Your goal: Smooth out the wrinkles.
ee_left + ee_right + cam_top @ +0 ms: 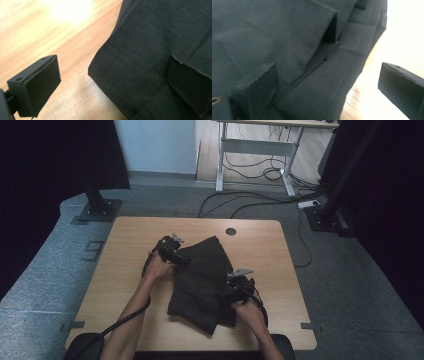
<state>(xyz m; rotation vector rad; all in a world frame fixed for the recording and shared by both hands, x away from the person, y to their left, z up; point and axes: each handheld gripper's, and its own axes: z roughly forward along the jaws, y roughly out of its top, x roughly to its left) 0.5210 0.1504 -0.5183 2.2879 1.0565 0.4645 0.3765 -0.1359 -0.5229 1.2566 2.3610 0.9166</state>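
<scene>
Wooden table [125, 270], unlabelled dark garment [200, 280].

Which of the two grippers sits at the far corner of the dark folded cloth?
The left gripper, at the dark folded cloth's far-left corner; the right gripper is at its near-right edge.

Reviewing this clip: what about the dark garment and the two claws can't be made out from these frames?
- Dark garment: its type; folded on itself, and both claw views crop it at their edges.
- Left claw: its jaws stand open, one over the wooden table, one over cloth; contact with the cloth is unclear in the left gripper view.
- Right claw: jaws open; the table beside it is glared out.
</scene>
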